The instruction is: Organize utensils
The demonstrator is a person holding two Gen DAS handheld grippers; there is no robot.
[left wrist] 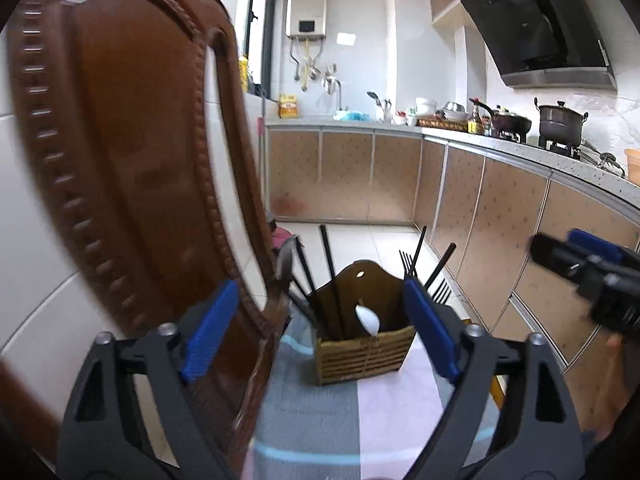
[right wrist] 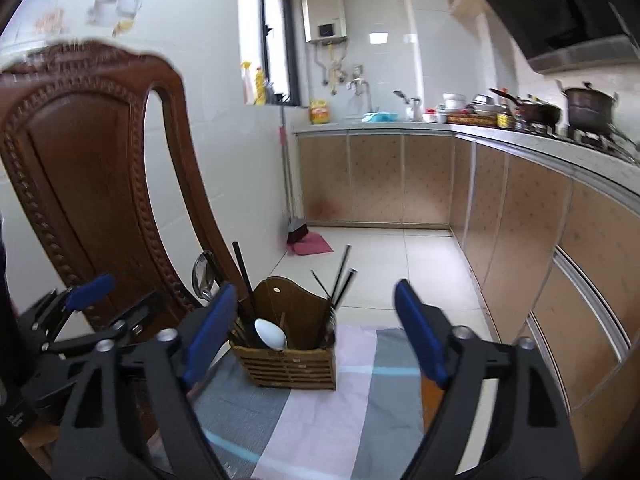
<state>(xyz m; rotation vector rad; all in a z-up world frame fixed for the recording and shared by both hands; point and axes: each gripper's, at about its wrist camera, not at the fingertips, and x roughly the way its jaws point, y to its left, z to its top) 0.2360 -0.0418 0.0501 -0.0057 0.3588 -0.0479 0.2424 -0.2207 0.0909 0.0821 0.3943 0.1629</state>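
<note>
- Holder [left wrist: 362,354] sits on striped cloth [left wrist: 340,420], beside chair back [left wrist: 132,152].
- Left gripper [left wrist: 324,336]: fingers [left wrist: 208,330] spread wide, clamped on nothing. Holder lies ahead, framed between the two tips, closer to the right pad; no contact visible.
- Right gripper [right wrist: 316,332]: fingers [right wrist: 420,332] also wide apart, holding nothing. Holder [right wrist: 288,360] is ahead and left of centre, just by the left pad; touching or not, cannot tell.
- In right view, left gripper [right wrist: 86,292] shows at the left edge, against the chair [right wrist: 88,184].
- In left view, right gripper [left wrist: 576,256] shows blurred at the right edge, well apart from holder.
- Holder contents: white spoon [left wrist: 368,320] bowl up, black chopsticks [left wrist: 330,264], forks [left wrist: 408,262] on the right side, metal spoon [left wrist: 286,260] on the left.
- Cloth [right wrist: 320,420] bare in front of holder.
</note>
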